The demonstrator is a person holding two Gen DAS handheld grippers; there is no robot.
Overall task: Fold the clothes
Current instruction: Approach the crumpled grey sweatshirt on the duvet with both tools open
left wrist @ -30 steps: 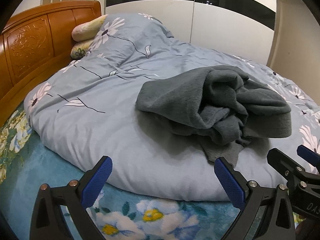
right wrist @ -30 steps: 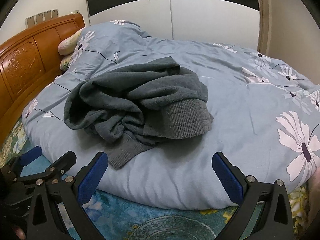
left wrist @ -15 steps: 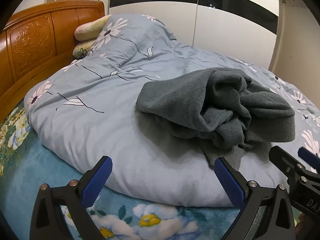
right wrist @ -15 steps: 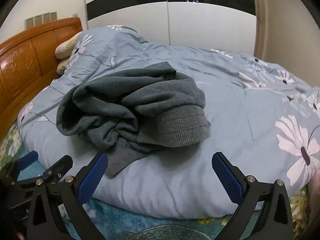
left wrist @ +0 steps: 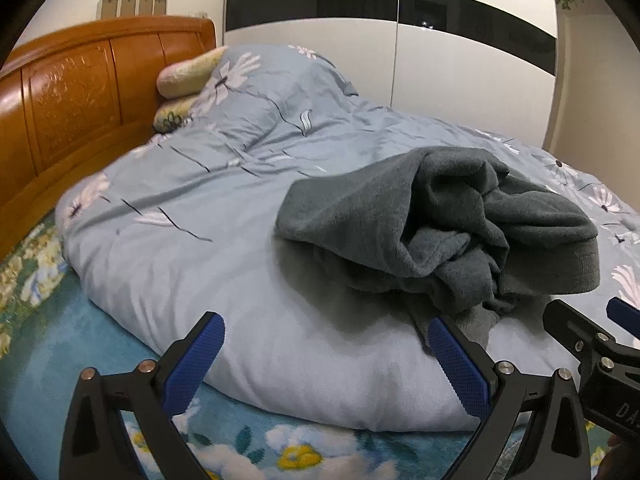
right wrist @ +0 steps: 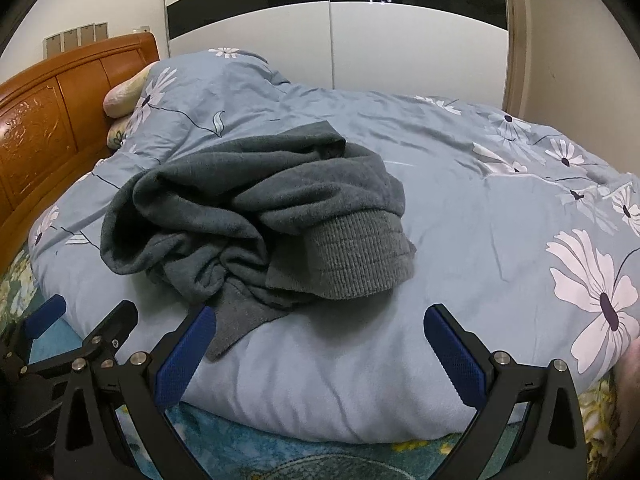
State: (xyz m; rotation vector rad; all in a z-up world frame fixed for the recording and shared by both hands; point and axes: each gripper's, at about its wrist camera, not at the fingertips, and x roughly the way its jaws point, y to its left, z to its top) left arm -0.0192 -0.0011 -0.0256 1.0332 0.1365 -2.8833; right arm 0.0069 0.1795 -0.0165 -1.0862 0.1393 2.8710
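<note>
Because the grey sweater (right wrist: 256, 216) lies crumpled on the quilt (right wrist: 460, 208), the left gripper (left wrist: 328, 364) and right gripper (right wrist: 320, 356) hover empty just short of it, jaws spread, seemingly ready to grasp.

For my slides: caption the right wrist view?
Open right gripper faces a crumpled grey sweater on a floral duvet.

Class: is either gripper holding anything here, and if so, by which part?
Nothing is held. The left gripper and right gripper are both open, short of the crumpled grey sweater on the duvet.
</note>
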